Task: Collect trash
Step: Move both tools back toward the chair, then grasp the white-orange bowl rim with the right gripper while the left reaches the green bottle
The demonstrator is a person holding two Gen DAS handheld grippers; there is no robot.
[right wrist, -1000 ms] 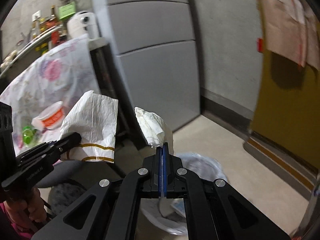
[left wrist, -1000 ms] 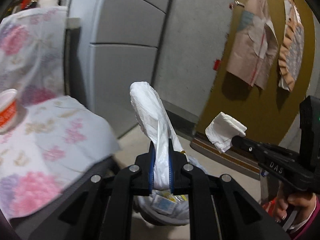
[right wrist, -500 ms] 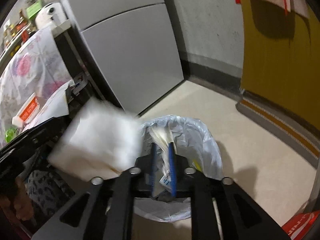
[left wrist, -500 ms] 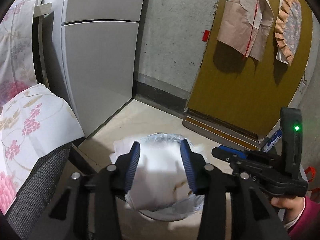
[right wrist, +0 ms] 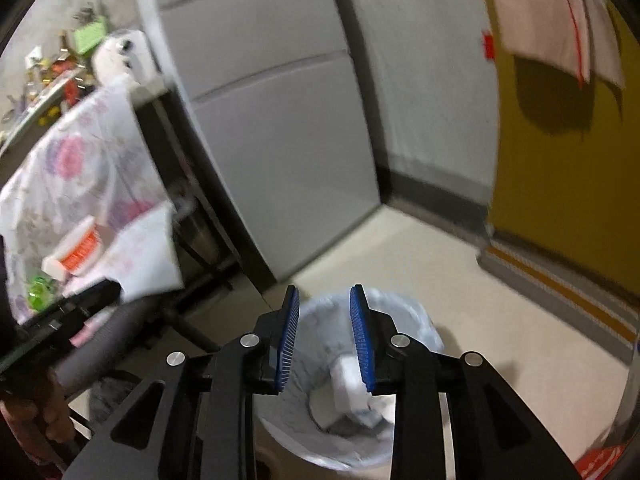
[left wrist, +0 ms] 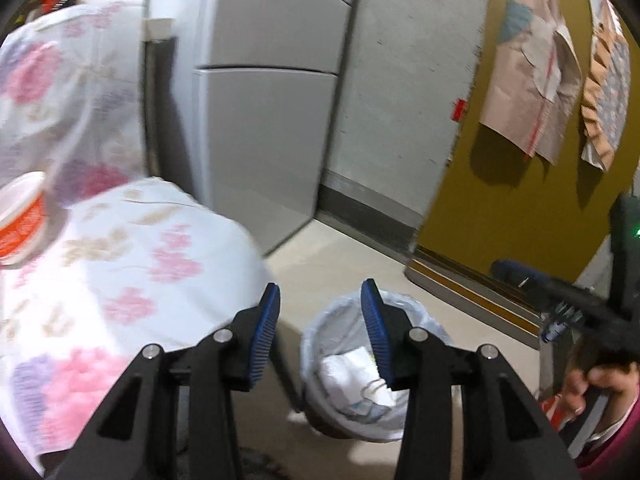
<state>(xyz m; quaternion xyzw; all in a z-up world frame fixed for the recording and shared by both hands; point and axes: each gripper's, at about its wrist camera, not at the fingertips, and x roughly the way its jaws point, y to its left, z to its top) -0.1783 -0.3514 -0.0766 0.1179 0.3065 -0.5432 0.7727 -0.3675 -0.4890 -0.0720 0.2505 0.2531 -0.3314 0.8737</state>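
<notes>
A trash bin lined with a white plastic bag (left wrist: 320,332) stands on the floor below both grippers; it also shows in the right wrist view (right wrist: 412,320). White crumpled paper and wrappers (left wrist: 352,376) lie inside it (right wrist: 352,384). My left gripper (left wrist: 320,316) is open and empty above the bin's left side. My right gripper (right wrist: 325,312) is open and empty right above the bin. The right gripper also appears at the right edge of the left wrist view (left wrist: 560,292).
A table with a floral cloth (left wrist: 120,264) is on the left, holding an orange-and-white cup (left wrist: 20,220). A grey fridge (left wrist: 264,120) stands behind, a yellow door (left wrist: 520,200) to the right. A green item (right wrist: 38,290) lies on the table.
Both grippers opened and dropped their white paper trash into the bin. Both have since lifted and tilted back up, and the table has come back into view.
</notes>
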